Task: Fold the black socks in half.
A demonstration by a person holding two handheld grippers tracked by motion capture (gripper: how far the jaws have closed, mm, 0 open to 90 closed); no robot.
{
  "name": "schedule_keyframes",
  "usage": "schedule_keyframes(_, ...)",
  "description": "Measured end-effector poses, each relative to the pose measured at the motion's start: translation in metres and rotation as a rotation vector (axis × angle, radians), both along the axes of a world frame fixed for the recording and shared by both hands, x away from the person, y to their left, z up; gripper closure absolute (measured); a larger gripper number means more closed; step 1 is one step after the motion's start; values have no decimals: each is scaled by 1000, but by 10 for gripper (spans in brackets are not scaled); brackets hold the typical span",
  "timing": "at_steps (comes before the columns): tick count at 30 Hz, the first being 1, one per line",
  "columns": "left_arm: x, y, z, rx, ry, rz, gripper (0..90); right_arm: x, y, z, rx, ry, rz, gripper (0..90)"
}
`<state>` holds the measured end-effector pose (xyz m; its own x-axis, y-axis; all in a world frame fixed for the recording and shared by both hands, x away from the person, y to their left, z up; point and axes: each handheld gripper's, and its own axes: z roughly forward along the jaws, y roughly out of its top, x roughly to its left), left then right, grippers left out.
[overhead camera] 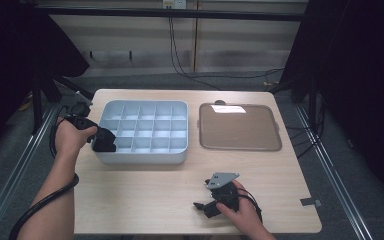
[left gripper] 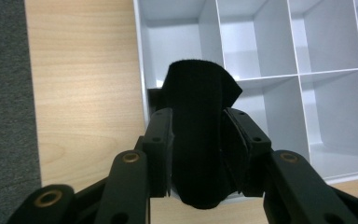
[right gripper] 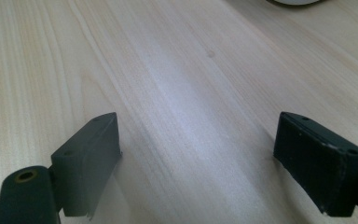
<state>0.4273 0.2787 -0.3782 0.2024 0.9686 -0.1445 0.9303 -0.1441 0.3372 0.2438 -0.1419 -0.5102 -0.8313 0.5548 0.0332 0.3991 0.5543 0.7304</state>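
Our left hand-held gripper (left gripper: 198,154) clamps a fuzzy black strap (left gripper: 196,116) over the white gridded plastic organizer (overhead camera: 145,131), while our right hand-held gripper (right gripper: 209,163) gapes above the pale woodgrain bench (right gripper: 177,84).

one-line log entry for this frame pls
left gripper: shut on black strap, over organizer box left edge | right gripper: open, on table | tray: empty

High view is sitting above the near edge, looking forward and down over the whole wooden table (overhead camera: 145,200). Left gripper view is hovering close over the grey divided tray (left gripper: 279,70), which the high view is also catching (overhead camera: 145,156). Right gripper view is skimming low over bare tabletop (right gripper: 182,93).
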Motion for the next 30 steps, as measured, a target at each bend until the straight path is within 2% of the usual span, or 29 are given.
schedule_keyframes(7,0,2,9,16,-11,-3,636,0,0,0,0,0,0,139)
schedule_keyframes(16,0,4,17,12,-17,-4,659,0,0,0,2,0,1,139)
schedule_keyframes(26,0,2,23,18,-23,-7,716,0,0,0,0,0,0,139)
schedule_keyframes(30,1,0,25,16,-22,-4,764,0,0,0,-2,1,1,139)
